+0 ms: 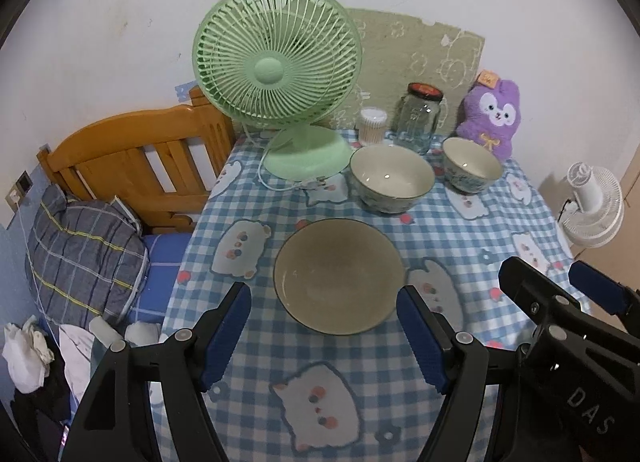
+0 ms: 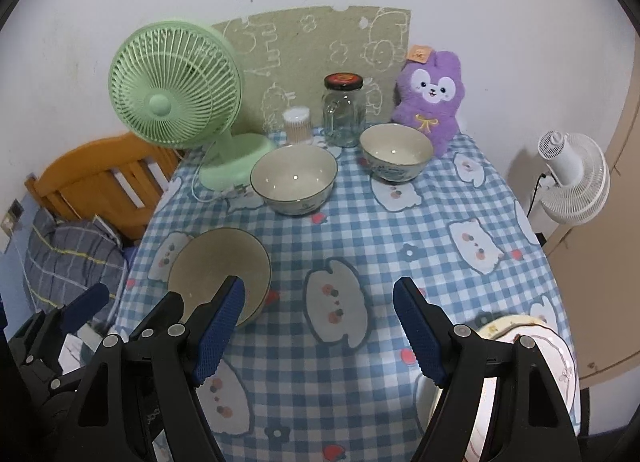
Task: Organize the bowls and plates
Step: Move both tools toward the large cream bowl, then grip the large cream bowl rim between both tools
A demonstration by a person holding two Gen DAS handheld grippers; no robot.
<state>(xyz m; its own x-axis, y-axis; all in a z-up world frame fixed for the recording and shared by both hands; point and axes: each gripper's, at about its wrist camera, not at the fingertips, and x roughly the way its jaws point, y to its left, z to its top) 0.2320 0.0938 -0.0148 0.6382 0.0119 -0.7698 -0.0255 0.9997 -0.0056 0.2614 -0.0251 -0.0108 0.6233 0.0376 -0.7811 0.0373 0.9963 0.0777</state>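
Three bowls stand on the blue checked tablecloth. The large beige bowl (image 1: 339, 276) (image 2: 220, 266) is nearest. A middle bowl (image 1: 392, 178) (image 2: 294, 178) and a smaller patterned bowl (image 1: 472, 164) (image 2: 396, 152) stand behind it. My left gripper (image 1: 322, 338) hovers open just in front of the large bowl, nothing between its blue pads. My right gripper (image 2: 318, 332) is open over bare cloth, to the right of that bowl. A white plate (image 2: 528, 342) lies at the table's near right, partly hidden behind my right finger. The right gripper (image 1: 568, 294) also shows in the left wrist view.
A green desk fan (image 1: 276, 74) (image 2: 176, 90), a glass jar (image 1: 418, 120) (image 2: 343, 112), a tub of cotton swabs (image 1: 373, 124) (image 2: 297, 124) and a purple plush toy (image 1: 494, 118) (image 2: 430, 98) line the table's back. A wooden bed (image 1: 132, 158) is left, a white fan (image 2: 572, 178) right.
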